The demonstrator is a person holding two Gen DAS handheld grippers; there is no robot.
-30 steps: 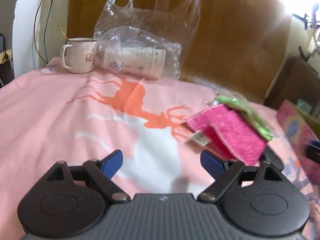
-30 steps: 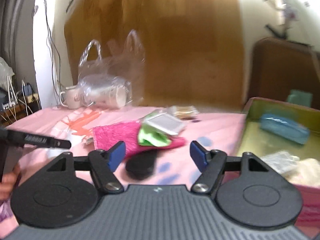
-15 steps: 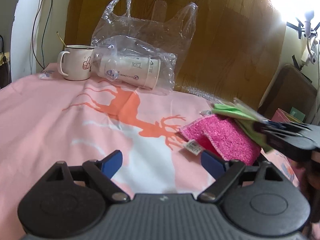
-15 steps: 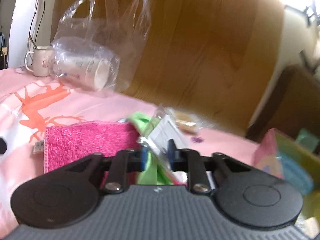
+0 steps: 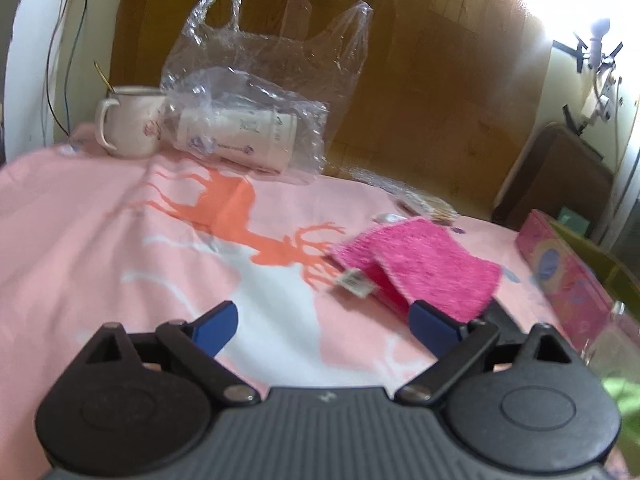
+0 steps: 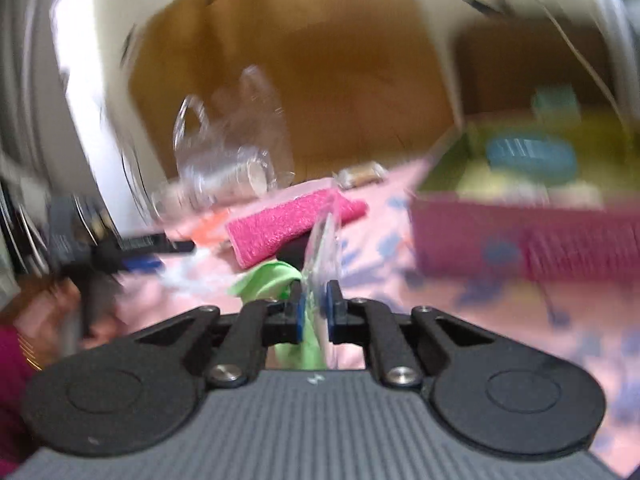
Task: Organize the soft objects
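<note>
A green cloth in a clear plastic sleeve [image 6: 280, 280] is pinched between the pressed-together blue pads of the right gripper [image 6: 314, 312] and is held above the pink deer-print bedspread [image 5: 120, 240]. The left gripper [image 5: 324, 322] is held low over the bedspread with its fingers spread wide and nothing between them. A folded pink towel [image 5: 424, 268], with a white tag at its near corner, is seen lying on the bedspread just beyond the left gripper's right finger. At the far right, an open pink box [image 6: 520, 240] with a yellow-green interior is shown, with a blue item and pale items lying inside; the right wrist view is blurred. At the far left, a white mug [image 5: 132, 126] stands beside a cup wrapped in a clear plastic bag [image 5: 264, 92].
</note>
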